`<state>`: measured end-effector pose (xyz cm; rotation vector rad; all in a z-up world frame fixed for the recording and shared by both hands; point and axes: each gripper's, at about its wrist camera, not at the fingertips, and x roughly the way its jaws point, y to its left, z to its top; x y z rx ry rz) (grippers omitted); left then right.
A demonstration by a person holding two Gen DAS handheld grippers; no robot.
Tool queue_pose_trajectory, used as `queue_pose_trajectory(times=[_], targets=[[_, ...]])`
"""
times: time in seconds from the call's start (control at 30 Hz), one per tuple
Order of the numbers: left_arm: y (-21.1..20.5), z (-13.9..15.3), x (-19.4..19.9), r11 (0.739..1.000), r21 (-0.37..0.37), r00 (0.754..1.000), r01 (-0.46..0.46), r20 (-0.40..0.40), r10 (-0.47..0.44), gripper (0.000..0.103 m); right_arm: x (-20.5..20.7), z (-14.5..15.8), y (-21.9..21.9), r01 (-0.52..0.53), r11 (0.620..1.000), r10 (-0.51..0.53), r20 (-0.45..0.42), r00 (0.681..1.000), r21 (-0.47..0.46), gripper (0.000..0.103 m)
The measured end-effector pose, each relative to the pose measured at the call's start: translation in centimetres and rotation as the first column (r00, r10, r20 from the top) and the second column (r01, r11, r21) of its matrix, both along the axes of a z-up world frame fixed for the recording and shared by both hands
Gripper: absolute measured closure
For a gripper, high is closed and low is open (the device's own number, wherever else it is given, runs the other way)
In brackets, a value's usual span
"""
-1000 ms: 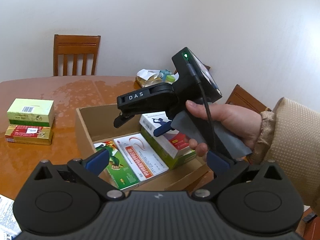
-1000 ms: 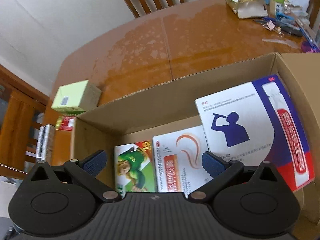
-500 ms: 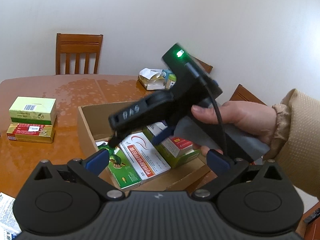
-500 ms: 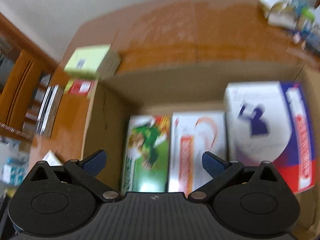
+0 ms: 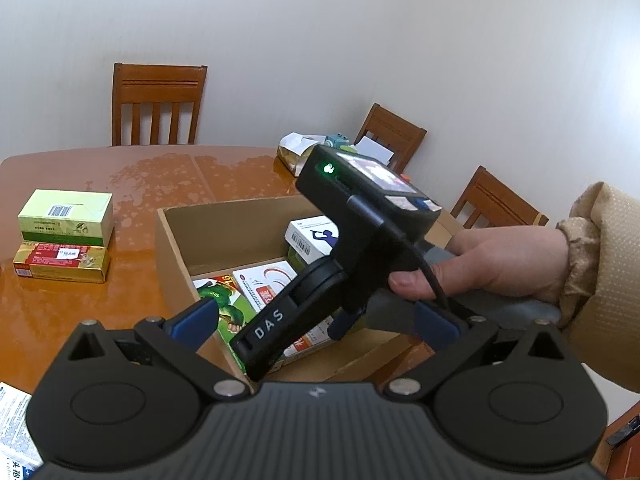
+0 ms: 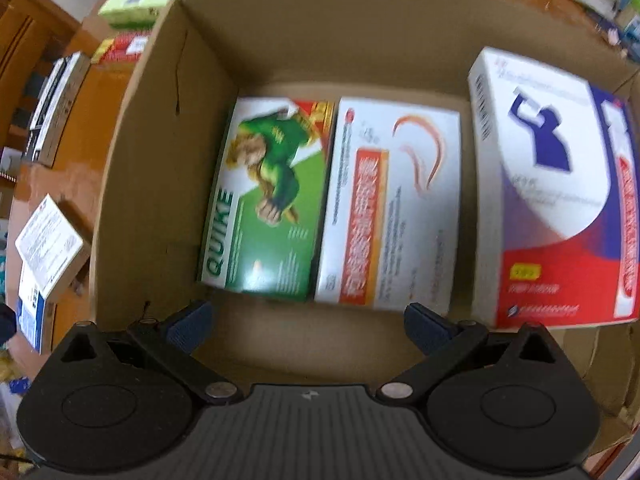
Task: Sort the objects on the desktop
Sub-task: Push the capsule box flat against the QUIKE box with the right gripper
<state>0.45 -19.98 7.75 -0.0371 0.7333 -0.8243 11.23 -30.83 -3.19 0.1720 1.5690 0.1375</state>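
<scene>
An open cardboard box (image 5: 172,240) stands on the wooden table. Three medicine boxes lie in it: a green one (image 6: 264,200), a white and orange one (image 6: 388,208) and a white, blue and red one (image 6: 560,192) resting higher at the right. A hand (image 5: 500,268) holds my right gripper (image 5: 294,344) tipped down into the cardboard box (image 6: 160,160). Seen from its own camera, the right gripper (image 6: 308,326) is open just above the near ends of the green and white boxes, holding nothing. My left gripper (image 5: 316,320) is open and empty in front of the box.
A light green box (image 5: 66,216) sits on a red and gold box (image 5: 60,262) at the table's left. A white carton (image 6: 52,248) lies left of the cardboard box. Bags and small clutter (image 5: 296,152) crowd the far right; wooden chairs (image 5: 158,104) ring the table.
The right gripper has swung from level to pointing steeply down into the cardboard box, closing in on the medicine boxes. Both grippers stay open.
</scene>
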Motion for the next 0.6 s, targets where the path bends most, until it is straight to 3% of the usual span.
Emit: queue_pose_trajectory(times=[0.6], targets=[[-0.1,-0.6,0.5,0.999,0.029,1.0,-0.021,-0.013,0.021,0.0,0.3,-2.1,-0.3,0.054,0.999,-0.054,-0.038,0.998,-0.005,0.0]])
